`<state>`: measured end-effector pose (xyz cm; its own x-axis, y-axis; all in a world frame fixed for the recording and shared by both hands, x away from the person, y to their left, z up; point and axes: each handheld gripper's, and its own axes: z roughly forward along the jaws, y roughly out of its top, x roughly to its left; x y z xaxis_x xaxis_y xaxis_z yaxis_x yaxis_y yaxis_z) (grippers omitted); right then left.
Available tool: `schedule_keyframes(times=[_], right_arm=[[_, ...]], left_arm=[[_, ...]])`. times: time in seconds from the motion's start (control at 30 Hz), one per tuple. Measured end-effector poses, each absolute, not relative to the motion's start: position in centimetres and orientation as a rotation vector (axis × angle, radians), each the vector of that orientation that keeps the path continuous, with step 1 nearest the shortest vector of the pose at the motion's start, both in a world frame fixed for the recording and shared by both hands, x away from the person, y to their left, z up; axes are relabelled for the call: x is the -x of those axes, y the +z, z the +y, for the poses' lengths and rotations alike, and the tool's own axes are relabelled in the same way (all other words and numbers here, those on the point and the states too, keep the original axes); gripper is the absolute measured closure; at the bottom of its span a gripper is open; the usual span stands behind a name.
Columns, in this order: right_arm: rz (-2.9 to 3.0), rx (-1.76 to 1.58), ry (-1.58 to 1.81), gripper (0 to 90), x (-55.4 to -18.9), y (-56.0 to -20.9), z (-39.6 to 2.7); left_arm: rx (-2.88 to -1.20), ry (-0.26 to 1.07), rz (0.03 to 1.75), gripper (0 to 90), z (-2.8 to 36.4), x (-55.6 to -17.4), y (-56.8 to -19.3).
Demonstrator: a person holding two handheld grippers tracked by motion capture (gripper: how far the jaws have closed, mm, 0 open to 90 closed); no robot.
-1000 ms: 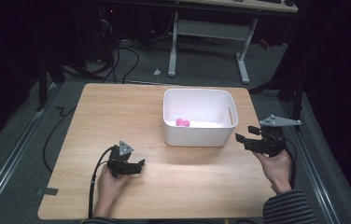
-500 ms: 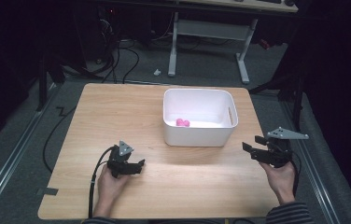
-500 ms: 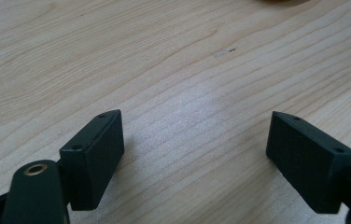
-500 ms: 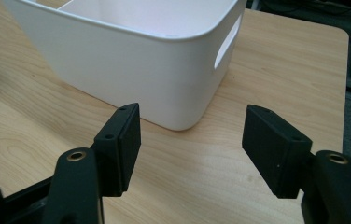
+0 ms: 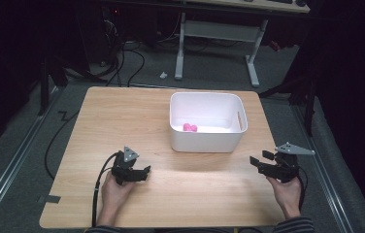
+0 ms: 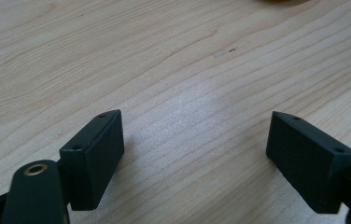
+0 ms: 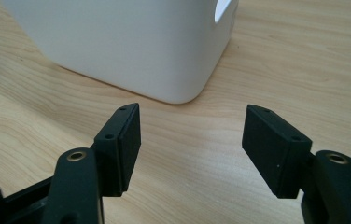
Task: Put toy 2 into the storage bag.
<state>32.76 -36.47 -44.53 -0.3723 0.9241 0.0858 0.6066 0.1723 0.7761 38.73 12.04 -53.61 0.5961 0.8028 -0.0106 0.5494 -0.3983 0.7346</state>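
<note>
The left gripper (image 5: 144,171) is resting on the table (image 5: 122,111) near the front edge, with its jaws spread and nothing between them. The right gripper (image 5: 257,162) is hanging low at the table's right edge, jaws apart and empty, pointing toward the white bin (image 5: 205,141). Two pink balls (image 5: 190,127) are lying inside the bin, well apart from both grippers.

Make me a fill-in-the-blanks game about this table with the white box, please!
1. The pink thing lies inside the ____ box.
2. The left gripper has jaws that are ____, with bare wood between them.
3. The box stands on a ____ table.
4. The right gripper holds ____.

Missing words: white; open; wooden; nothing
</note>
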Motion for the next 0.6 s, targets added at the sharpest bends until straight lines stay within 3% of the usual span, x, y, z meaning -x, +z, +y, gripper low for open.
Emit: schedule_keyframes(times=[0.6], right_arm=[[2.070,-1.504,1.001,37.6,-33.6,-49.9,-35.8]], left_arm=[[-2.107,0.453,1.066,19.3,12.0,-38.7,-53.6]])
